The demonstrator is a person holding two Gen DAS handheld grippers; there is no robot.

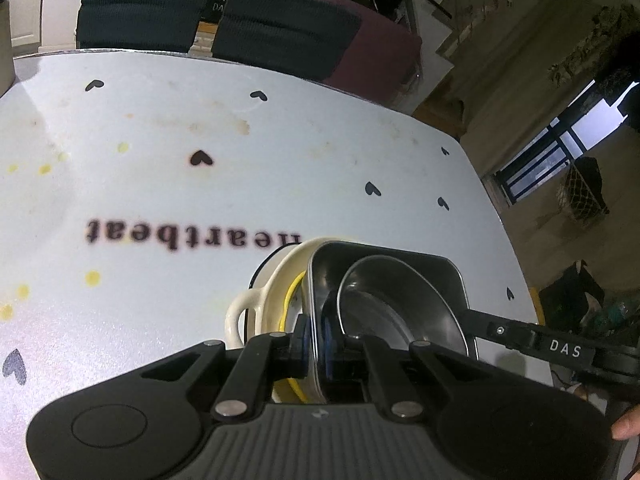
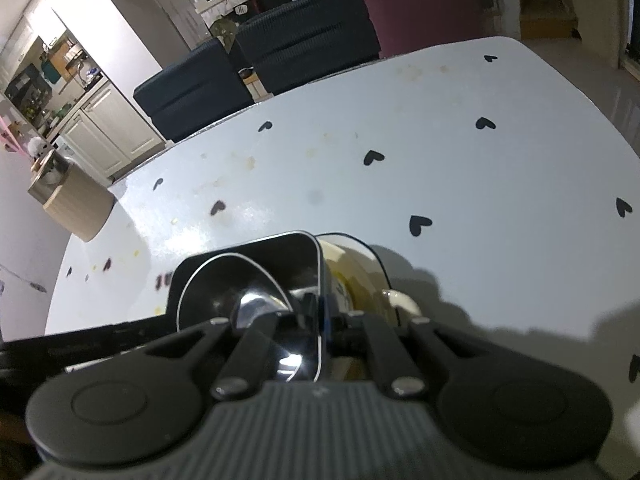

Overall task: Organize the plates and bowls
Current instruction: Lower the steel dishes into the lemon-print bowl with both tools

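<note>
- The table (image 1: 280, 168) ahead of both grippers is white and glossy, printed with small black hearts and the word "heartbeat", which reads upside down from the left wrist view; yellow spots and faint brown stains mark it.
- Past the table's far edge stand two dark chairs (image 1: 280, 28) side by side, with a maroon seat (image 1: 384, 56) just beyond them, toward the right in the left view.
- From the right wrist view, a kitchen with pale cabinets (image 2: 100, 128) lies far off to the left, and a round beige bin (image 2: 76, 204) sits at the table's left edge.
- From the left view a dark window (image 1: 560, 148) shows far to the right.
- Directly in front of the grippers sits a nested stack: a cream dish (image 1: 260, 300) with a loop handle and a yellow inner line at the bottom, a black square dish (image 1: 420, 272) inside it, and a round metal bowl (image 1: 384, 304) inside that. The bowl looks empty.
- The left gripper (image 1: 314, 338) is clamped on the black square dish — its blue pads sit on either side of that dish's near wall.
- The right gripper (image 2: 320, 320) is pinched on the opposite wall of the black square dish, the cream dish lying just to its right.
- Whether the stack rests on the table or is lifted cannot be told.
</note>
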